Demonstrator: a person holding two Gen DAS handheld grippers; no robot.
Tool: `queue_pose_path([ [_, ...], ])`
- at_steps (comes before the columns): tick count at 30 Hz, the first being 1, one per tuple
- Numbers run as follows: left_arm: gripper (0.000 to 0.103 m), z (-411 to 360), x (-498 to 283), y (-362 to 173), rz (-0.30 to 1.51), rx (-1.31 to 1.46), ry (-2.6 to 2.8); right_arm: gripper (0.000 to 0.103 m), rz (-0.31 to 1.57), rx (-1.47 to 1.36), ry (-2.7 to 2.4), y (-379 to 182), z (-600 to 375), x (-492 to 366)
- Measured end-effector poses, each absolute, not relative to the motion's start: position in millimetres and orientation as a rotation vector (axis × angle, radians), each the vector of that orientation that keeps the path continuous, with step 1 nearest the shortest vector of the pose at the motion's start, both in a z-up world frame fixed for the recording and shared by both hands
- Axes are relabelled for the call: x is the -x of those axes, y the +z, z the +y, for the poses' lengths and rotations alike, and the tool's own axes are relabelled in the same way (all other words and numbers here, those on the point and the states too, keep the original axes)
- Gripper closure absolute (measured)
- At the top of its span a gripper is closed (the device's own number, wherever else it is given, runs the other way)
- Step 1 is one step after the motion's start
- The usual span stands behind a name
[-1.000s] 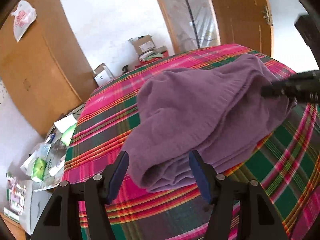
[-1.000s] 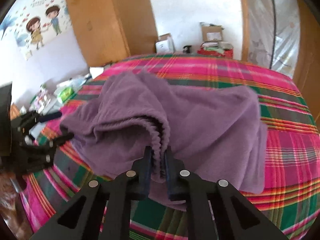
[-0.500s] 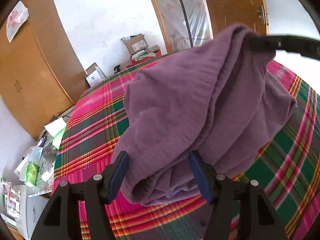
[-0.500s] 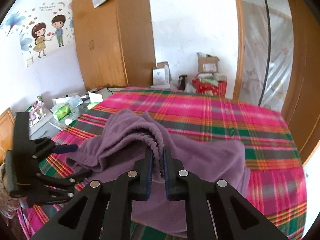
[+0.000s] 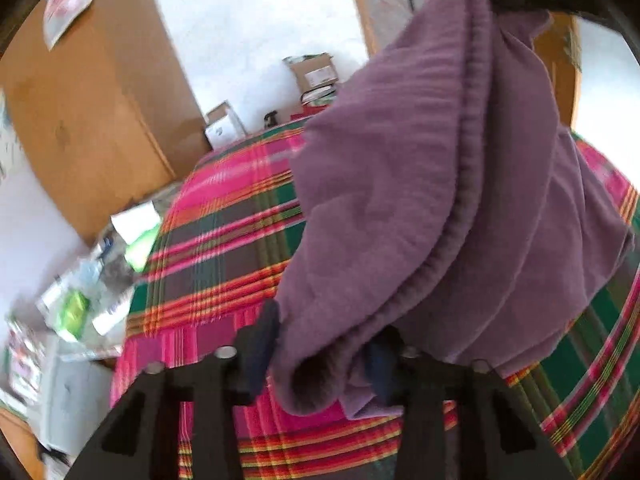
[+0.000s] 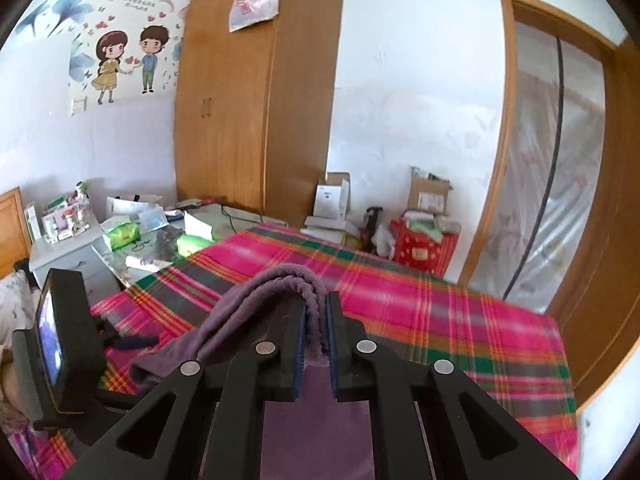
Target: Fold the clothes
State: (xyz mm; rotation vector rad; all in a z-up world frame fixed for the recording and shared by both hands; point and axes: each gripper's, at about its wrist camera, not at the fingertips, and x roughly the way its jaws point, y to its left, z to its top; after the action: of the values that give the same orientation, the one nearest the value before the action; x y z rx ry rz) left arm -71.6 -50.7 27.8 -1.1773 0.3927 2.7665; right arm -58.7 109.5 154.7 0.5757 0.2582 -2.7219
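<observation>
Close in, the left gripper (image 5: 320, 344) is closing on the low corner of the purple garment (image 5: 420, 200) — a second ago it stood wide with the cloth loose between its fingers. The right gripper (image 6: 314, 344) stays clamped on a ribbed edge and has risen, so most of the garment now hangs above the plaid bed (image 5: 224, 248), likely ready to be spread. Only the right view shows the far wardrobe (image 6: 256, 100) whole and the left tool's screen.
</observation>
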Motion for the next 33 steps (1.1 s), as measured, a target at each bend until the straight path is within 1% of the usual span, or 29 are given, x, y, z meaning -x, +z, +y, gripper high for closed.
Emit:
queue_pose_path([
  [1,0.071,-57.6,73.7,29.0,0.354,1.188,2.773,0.093,0.268,-0.569,-2.719,156.8,105.9,63.8],
  [3,0.078,-70.4,79.4,30.4,0.288,1.216,2.788,0.093,0.277,-0.56,-2.713,159.2,98.0,75.0],
  [7,0.081,-93.0,78.6,30.3,0.132,1.243,2.79,0.093,0.294,-0.546,-2.685,164.1,79.2,95.4],
  [12,0.084,-111.4,77.3,29.2,0.013,1.249,2.801,0.093,0.325,-0.546,-2.656,161.2,51.4,122.6],
  [22,0.084,-138.2,68.3,21.5,-0.129,1.27,2.807,0.093,0.231,-0.593,-2.52,153.0,-17.3,170.6],
  [26,0.084,-144.9,65.9,18.5,-0.189,1.272,2.813,0.093,0.178,-0.721,-2.439,138.0,-49.8,192.6],
  [30,0.084,-147.0,66.4,18.0,-0.24,1.285,2.81,0.092,0.196,-0.841,-2.366,115.4,-62.8,203.4],
  [33,0.081,-144.6,66.0,17.7,-0.225,1.3,2.816,0.09,0.231,-0.889,-2.383,104.5,-59.2,201.5],
])
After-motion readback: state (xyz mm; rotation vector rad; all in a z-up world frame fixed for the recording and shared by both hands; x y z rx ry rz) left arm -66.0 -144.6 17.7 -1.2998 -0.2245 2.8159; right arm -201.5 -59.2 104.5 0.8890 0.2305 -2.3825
